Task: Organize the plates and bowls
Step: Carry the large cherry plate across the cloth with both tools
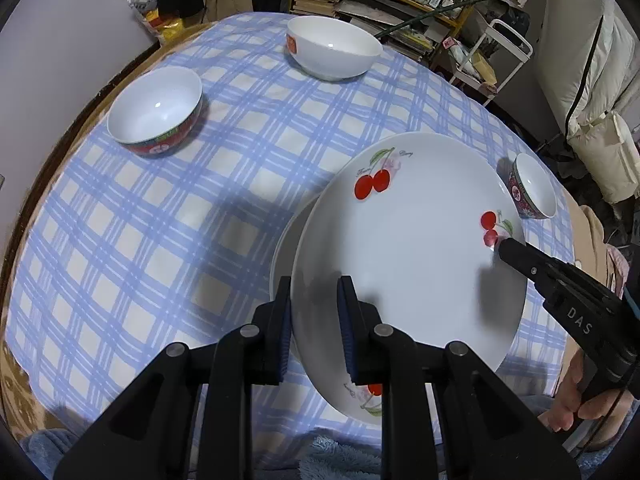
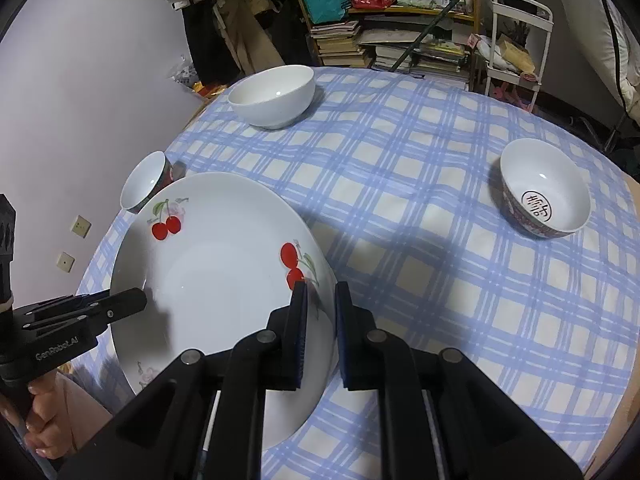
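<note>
Two hand-held grippers gripped opposite rims of a glossy white cherry-print plate (image 1: 412, 248) over a round table draped in a blue-and-cream checked tablecloth (image 1: 160, 216). The left gripper (image 1: 314, 328) pinched the plate's near edge between ribbed blue pads, jaws narrowed onto the rim; the right gripper (image 2: 320, 332) clamped the opposite edge the same way, one finger inside the rim and one outside. The plate sat tilted, and in the left wrist view the pale rim of a second plate (image 1: 286, 240) showed just beneath it, mostly hidden. A plain white bowl (image 1: 334, 46) carrying an orange sticker stood at the far side. A red-patterned bowl (image 1: 156, 110) sat toward the left edge, and another red-patterned bowl with a character mark (image 2: 546, 188) inside stood well apart on the right. Cluttered bookshelves (image 2: 400, 40) filled the background, their contents hard to make out.
</note>
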Tool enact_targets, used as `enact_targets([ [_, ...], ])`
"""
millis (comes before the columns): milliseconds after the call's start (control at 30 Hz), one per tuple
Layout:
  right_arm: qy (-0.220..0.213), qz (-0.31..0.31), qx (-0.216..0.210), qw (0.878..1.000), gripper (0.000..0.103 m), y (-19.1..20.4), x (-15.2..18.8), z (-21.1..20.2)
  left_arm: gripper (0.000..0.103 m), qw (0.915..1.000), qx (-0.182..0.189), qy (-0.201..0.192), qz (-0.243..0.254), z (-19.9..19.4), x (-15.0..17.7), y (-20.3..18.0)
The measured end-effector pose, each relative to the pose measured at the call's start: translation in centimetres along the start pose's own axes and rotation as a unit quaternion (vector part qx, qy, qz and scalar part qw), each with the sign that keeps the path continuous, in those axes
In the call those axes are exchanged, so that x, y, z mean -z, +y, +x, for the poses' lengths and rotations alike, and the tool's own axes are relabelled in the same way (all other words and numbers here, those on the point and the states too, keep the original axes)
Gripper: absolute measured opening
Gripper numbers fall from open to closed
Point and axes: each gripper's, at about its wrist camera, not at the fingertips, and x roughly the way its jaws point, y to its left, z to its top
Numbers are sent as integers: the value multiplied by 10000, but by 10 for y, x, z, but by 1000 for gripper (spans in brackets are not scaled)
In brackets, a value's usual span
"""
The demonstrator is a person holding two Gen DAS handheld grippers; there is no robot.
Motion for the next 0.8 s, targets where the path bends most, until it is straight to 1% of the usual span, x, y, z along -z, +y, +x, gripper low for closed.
enact_targets([
  [233, 167, -19, 0, 9999, 15, 1, 2, 16, 21, 10000, -60, -6, -34, 4, 3, 2],
  [500, 196, 62, 2, 9998, 15, -4, 4, 21, 21, 9998, -149, 108, 45, 16, 6, -1],
  [667, 252, 59, 79, 9996, 15, -5, 4, 25, 21, 9995, -113, 295, 57, 25, 5, -1],
  [800, 299, 60, 105, 9995, 15, -6, 4, 30, 21, 9993, -148, 350, 59, 30, 5, -2],
])
